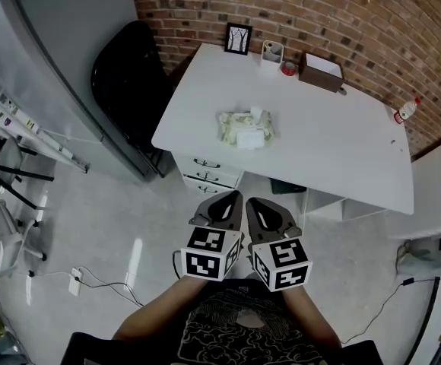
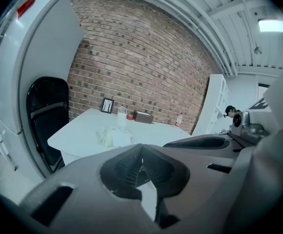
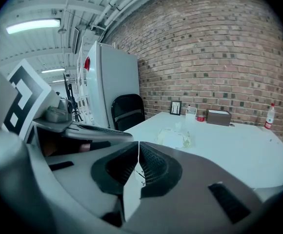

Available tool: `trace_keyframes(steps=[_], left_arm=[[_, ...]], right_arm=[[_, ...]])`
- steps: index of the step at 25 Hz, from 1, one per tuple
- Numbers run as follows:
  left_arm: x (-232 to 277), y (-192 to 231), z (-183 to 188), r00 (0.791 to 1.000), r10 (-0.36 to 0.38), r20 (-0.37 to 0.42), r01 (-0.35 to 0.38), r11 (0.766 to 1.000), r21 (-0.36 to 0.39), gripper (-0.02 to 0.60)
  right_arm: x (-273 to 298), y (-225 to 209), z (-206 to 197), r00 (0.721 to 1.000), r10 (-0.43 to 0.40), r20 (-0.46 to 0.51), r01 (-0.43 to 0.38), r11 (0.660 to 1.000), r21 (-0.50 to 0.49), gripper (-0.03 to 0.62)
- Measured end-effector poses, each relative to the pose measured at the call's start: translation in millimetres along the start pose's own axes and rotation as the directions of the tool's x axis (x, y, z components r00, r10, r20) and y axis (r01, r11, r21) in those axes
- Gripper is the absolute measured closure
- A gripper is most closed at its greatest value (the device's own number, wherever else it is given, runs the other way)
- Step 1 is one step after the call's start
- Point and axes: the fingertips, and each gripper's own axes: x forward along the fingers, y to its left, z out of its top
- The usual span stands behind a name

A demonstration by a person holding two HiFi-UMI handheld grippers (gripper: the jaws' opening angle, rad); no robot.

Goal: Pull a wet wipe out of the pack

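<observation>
- Pale green soft wet wipe pack (image 1: 245,128) sits on the white counter (image 1: 342,150), near its front edge.
- Left gripper (image 1: 233,196): jaws together, nothing between them, well short of the counter.
- Right gripper (image 1: 252,202) just beside it, jaws likewise pressed together.

Bright, even indoor light, no hard shadows. A ceiling tube (image 3: 33,26) glows top left in the right gripper view and a strip light (image 2: 276,26) top right in the left gripper view, both slightly blown out. The white surface (image 1: 342,143) is near clipping in the head view, and the wipe pack (image 1: 245,128) is low-contrast on it. Soft glare patch on the floor (image 1: 133,261). Heavy fisheye in both gripper views: the brick wall (image 3: 219,57) bows and the corners are black. Near foreground is soft. The left gripper view is bluish and dimmer.
</observation>
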Motion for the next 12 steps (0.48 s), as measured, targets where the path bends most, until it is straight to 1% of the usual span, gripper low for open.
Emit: trace_keyframes(steps=[3,8,12], left_arm=[[2.6,7.3,0.3,1.000,-0.011,-0.002,0.011,1.000,-0.004,0.569],[8.0,15.2,2.1,1.000,-0.025,-0.005,0.025,1.000,0.000,0.569],[13.3,19.1,4.6,1.000,-0.028,0.000,0.028,1.000,0.004,0.569]], right_arm=[[6.5,0.0,2.3,1.000,-0.006,0.002,0.006,1.000,0.014,0.576],[15.9,2.1,7.3,1.000,0.003,0.010,-0.003,1.000,-0.004,0.576],[21.4,-3.9,8.7,1.000,-0.010,0.018,0.010,1.000,-0.003,0.576]])
